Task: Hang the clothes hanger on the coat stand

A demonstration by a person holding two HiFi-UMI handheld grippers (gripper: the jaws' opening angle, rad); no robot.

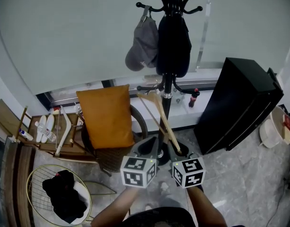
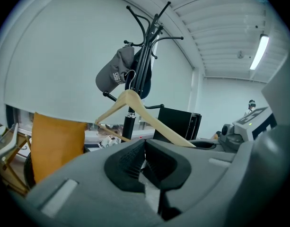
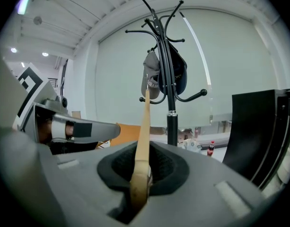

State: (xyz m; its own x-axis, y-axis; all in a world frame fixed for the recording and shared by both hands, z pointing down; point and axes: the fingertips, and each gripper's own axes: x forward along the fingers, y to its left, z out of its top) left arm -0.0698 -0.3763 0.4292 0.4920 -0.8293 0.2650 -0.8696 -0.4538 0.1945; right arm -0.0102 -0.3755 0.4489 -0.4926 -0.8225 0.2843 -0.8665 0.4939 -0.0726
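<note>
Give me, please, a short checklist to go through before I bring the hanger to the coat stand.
1. Right gripper jaws shut on the wooden hanger's end: ok.
2. Left gripper free to help, jaws together with nothing between them: ok.
3. A bare hook on the coat stand: the lower hook carries nothing: ok.
4. Grey cap and black bag clear of the hanger's path: cannot tell.
5. Hanger's own metal hook turned toward the stand: cannot tell.
</note>
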